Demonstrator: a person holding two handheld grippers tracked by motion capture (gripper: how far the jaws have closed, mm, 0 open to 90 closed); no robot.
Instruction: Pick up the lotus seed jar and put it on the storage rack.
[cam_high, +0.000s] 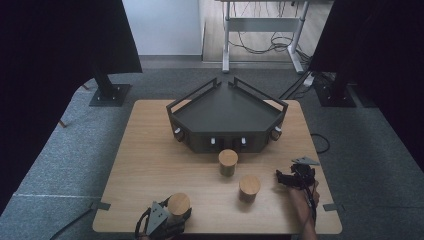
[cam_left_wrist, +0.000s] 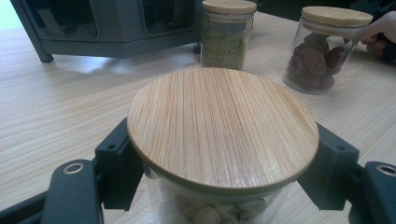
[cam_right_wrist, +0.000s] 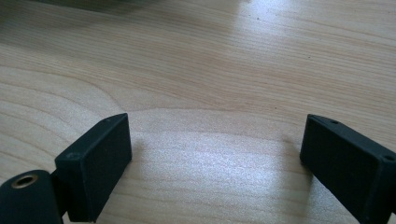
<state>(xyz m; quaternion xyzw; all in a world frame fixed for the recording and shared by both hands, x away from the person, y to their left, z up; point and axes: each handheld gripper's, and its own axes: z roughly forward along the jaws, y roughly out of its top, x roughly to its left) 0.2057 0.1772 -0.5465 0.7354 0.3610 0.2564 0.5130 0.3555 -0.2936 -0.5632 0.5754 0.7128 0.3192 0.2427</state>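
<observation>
1. The left gripper (cam_high: 170, 220) sits at the lower left of the high view, right at the near edge of the table (cam_high: 150, 150). It is clenched on a glass jar (cam_left_wrist: 205, 205) with a bamboo lid (cam_high: 178, 203); in the left gripper view the two jaws press the glass on either side just under the lid, and pale round pieces show inside at the bottom of the frame.

2. The right gripper (cam_high: 292, 179) lies at the lower right of the high view, close to the table's right edge. Its jaws stand apart over bare wood in the right gripper view, with nothing between them: released.

3. A second jar (cam_high: 249, 188) stands right of centre in the lower half of the high view, near the right gripper but apart from it. In the left gripper view it holds dark red fruit (cam_left_wrist: 313, 65) at the upper right.

4. A third jar (cam_high: 228, 162) stands at mid-frame, just in front of the dark tray's (cam_high: 227, 107) front wall. In the left gripper view it holds green grains (cam_left_wrist: 224, 49) at top centre.

5. Bare wood spreads across the left half of the table between the held jar and the tray, wide and unobstructed. A narrower gap runs between the held jar and the second jar.

6. The tray fills the upper middle of the table, with strips of free board on either side.
</observation>
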